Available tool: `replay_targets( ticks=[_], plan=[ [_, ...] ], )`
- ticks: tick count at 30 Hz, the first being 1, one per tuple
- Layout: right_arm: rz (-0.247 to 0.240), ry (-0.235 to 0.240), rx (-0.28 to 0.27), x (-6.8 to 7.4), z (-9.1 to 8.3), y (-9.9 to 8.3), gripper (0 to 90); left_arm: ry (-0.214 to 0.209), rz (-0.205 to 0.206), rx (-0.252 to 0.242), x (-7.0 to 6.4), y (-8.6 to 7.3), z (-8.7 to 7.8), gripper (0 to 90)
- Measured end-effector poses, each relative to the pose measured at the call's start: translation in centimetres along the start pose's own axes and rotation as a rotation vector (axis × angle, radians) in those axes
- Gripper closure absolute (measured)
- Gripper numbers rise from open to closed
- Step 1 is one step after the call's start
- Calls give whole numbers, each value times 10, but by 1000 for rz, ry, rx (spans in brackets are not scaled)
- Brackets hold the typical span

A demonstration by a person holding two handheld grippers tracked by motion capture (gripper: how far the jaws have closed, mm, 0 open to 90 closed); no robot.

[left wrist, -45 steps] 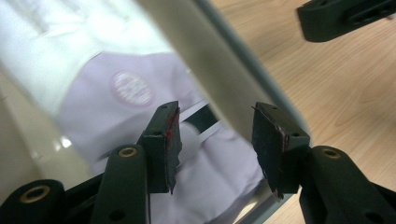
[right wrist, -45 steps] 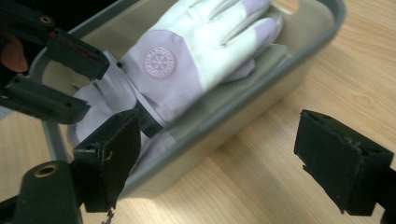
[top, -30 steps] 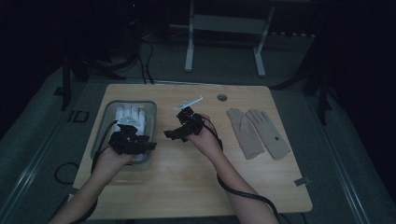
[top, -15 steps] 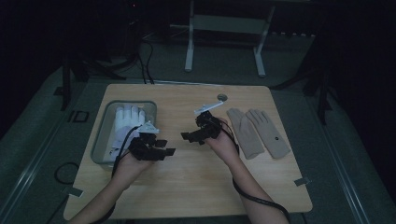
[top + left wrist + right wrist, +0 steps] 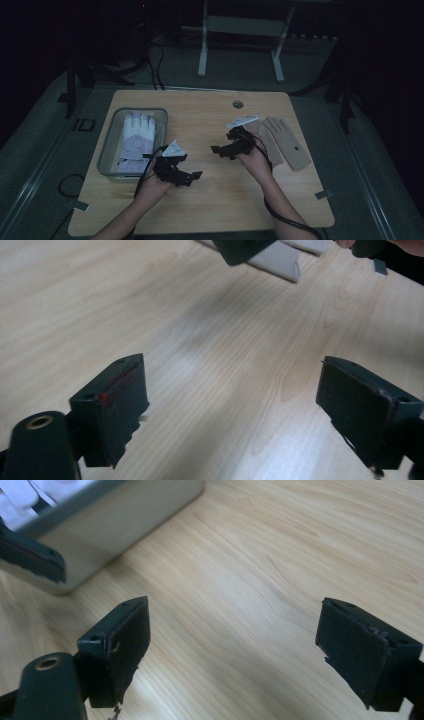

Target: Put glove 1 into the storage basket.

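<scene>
A white glove (image 5: 136, 137) lies in a grey metal tray (image 5: 108, 150) at the table's left. A tan glove (image 5: 287, 141) lies flat at the right; its fingertip edge (image 5: 280, 257) shows at the top of the left gripper view. My left gripper (image 5: 192, 176) hovers over bare wood just right of the tray, open and empty (image 5: 235, 410). My right gripper (image 5: 219, 150) is beside the tan glove, pointing left, also open with nothing between its jaws (image 5: 240, 650). The tray's wall (image 5: 125, 515) appears at the top left of the right gripper view.
The wooden table (image 5: 210, 205) has a round hole (image 5: 238, 104) near its far edge. Cables trail from both grippers off the table's near edge. A metal stand (image 5: 240, 25) sits on the dark floor behind the table.
My left gripper has moved off the tray to the right and toward the near edge. My right gripper has shifted right, close to the tan glove. Both stay open.
</scene>
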State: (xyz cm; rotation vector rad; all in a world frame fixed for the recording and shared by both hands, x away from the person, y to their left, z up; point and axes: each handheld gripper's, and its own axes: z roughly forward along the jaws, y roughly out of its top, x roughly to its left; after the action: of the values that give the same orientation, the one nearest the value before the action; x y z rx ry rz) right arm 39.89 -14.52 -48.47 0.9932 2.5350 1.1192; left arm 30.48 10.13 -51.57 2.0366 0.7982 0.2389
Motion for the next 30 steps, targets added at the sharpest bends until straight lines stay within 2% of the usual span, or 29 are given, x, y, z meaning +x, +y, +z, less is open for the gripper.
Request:
replay_targets(
  ticks=[2, 5, 7, 10, 14, 16, 21, 23, 26, 29, 30],
  plan=[
    [-5, -15, 5, -5, -2, -9, 141, 10, 9, -9, -3, -4, 4, 116],
    [9, -24, 15, -12, -3, -20, 141, -19, -13, -1, -4, -11, 13, 111],
    [9, -31, 15, -14, -5, -27, 141, -29, -18, -14, -5, -17, 17, 93],
    [-12, -35, -10, -19, -9, -37, 140, -44, -15, -41, -7, -25, 20, 93],
    [-7, -50, -44, -26, -16, -47, 141, -54, -16, -63, -7, -36, 23, 93],
    [-3, -78, -35, -30, -18, -53, 141, -30, -16, -70, -7, -42, 24, 93],
    [27, -104, -24, -43, -25, -67, 117, -2, -5, -77, -7, -52, 24, 93],
    [49, -101, -25, -46, -26, -72, 117, 0, 9, -106, -7, -57, 24, 93],
    [44, -110, 1, -50, -27, -81, 118, 21, 30, -101, -11, -60, 26, 93],
    [73, -118, -21, -56, -32, -85, 150, 27, 35, -91, -11, -61, 27, 93],
    [74, -134, -27, -59, -34, -86, 151, 33, 39, -89, -11, -61, 27, 93]
  ],
)
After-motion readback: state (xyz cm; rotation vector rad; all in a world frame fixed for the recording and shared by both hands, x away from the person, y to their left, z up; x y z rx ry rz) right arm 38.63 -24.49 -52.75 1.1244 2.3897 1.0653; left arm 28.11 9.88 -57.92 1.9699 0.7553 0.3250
